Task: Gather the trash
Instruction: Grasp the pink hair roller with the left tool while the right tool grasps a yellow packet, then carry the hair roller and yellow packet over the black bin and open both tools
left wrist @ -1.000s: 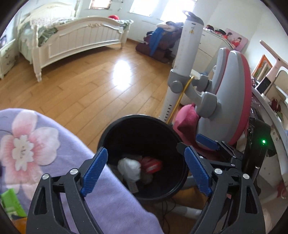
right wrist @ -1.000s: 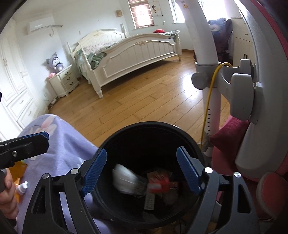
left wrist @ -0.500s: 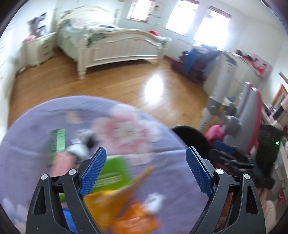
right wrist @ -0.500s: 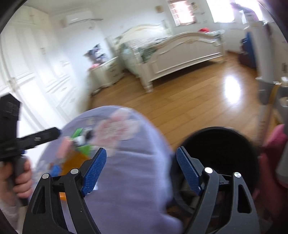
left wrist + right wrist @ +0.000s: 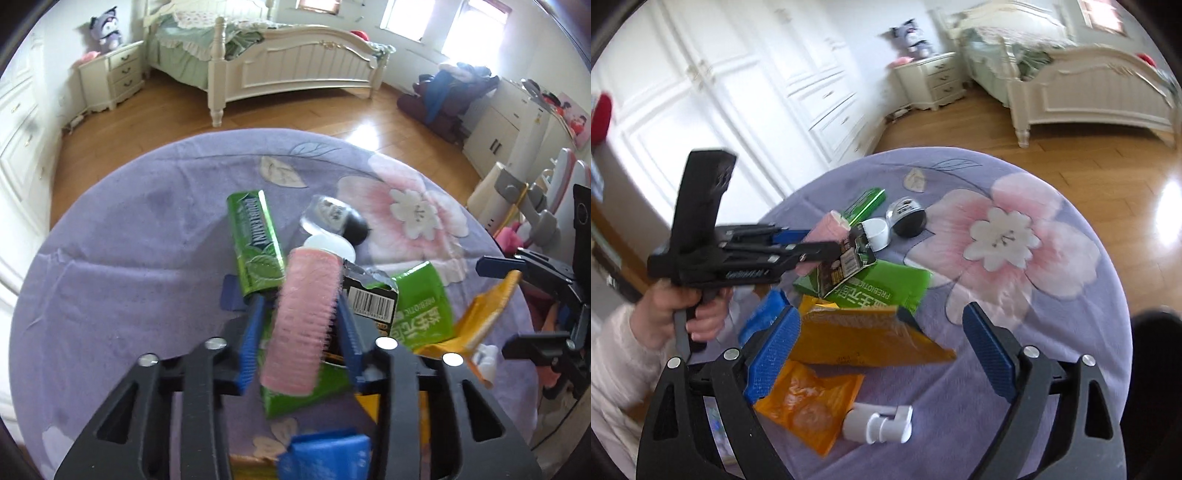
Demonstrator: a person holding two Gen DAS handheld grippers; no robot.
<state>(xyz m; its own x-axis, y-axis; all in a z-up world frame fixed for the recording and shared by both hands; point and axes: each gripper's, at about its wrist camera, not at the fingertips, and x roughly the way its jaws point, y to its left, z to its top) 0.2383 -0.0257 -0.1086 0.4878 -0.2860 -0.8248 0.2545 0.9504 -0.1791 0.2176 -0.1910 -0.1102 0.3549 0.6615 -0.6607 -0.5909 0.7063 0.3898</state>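
The left gripper point(image 5: 301, 325) has just been closing, and its blue pads now sit against both sides of the pink roller point(image 5: 304, 325), which lies lengthwise between them above the litter on the counter point(image 5: 122, 295). The right gripper point(image 5: 882, 354) has its jaws wide apart and grips nothing; it hovers over the orange wrapper point(image 5: 857, 336), with the white cap point(image 5: 879, 424) just below.

Risks, as I judge them:
- The roller is a light, bristly cylinder held along its length. It may twist or slide out forward once lifted, since the pads bear on soft bristles and not on a firm wall.
- The torn box point(image 5: 369, 299) touches the roller's right side and the green pack point(image 5: 255, 243) lies just beside its left. Either could snag on the bristles and be dragged off the counter.
- The two grippers work close together over one small heap, so a fast reach by the right one could knock the left or scatter the pile.
- The orange wrapper is flat and crumpled, so open jaws may pinch only an edge and let it flop.

Hard to make out:
- The bin point(image 5: 1152, 369) shows only as a dark edge at the right of the right wrist view, so its mouth is unseen.
- The right view is blurred, and the black-and-clear round thing point(image 5: 334, 219) cannot be identified.
- What lies under the roller is hidden, as is much of the blue packet point(image 5: 325, 454) at the frame's bottom.
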